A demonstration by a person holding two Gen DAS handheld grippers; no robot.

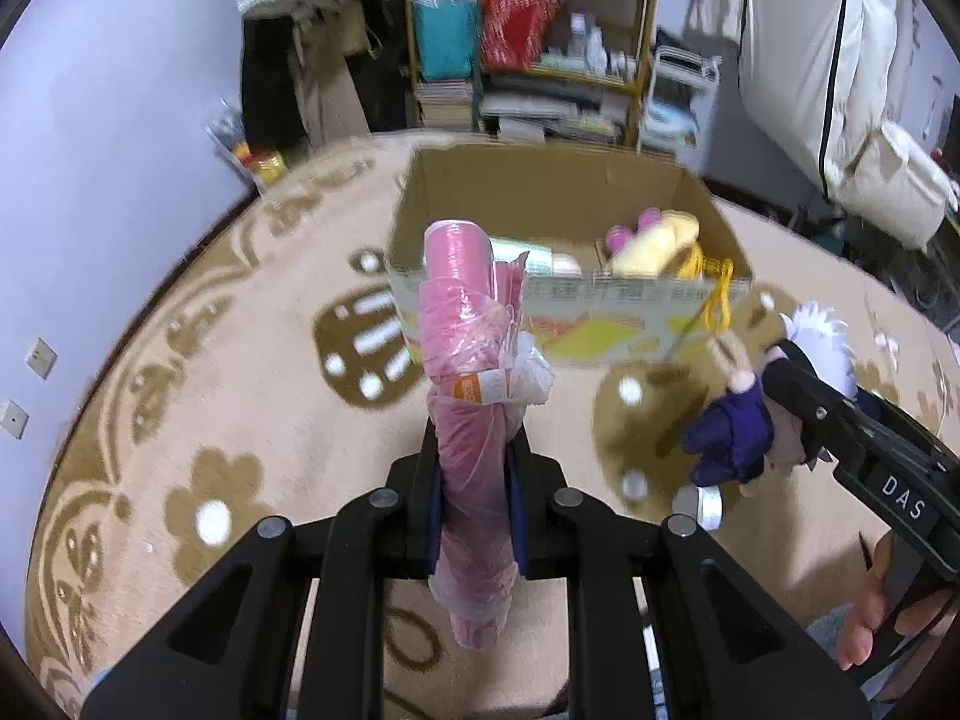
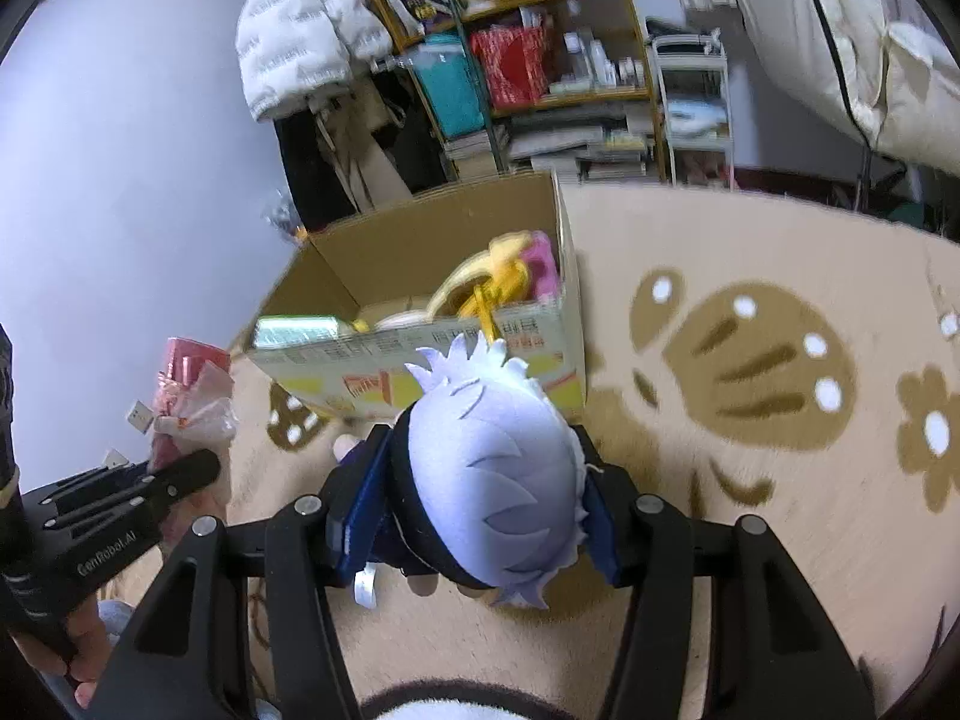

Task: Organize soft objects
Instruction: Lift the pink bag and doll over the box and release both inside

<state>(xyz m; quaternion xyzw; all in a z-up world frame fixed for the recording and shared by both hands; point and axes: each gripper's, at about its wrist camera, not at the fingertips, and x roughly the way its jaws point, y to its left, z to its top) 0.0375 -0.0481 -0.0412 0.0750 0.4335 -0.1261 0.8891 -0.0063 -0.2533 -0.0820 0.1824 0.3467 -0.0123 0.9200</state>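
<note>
My left gripper (image 1: 474,456) is shut on a pink roll wrapped in clear plastic (image 1: 465,354), held upright above the rug in front of a cardboard box (image 1: 540,192). The roll also shows at the left of the right wrist view (image 2: 186,396). My right gripper (image 2: 480,474) is shut on a plush doll with white spiky hair and dark blue clothes (image 2: 486,468). The doll also shows in the left wrist view (image 1: 750,414), right of the roll. The box (image 2: 420,240) holds a yellow and pink plush (image 1: 654,240) and a green packet (image 2: 300,330).
A beige rug with brown flower patterns (image 1: 240,420) covers the floor. Behind the box stands a cluttered wooden shelf (image 1: 528,30). A white puffy jacket (image 2: 300,18) hangs at the left. A white cart (image 2: 696,108) and white bedding (image 2: 870,30) are at the right.
</note>
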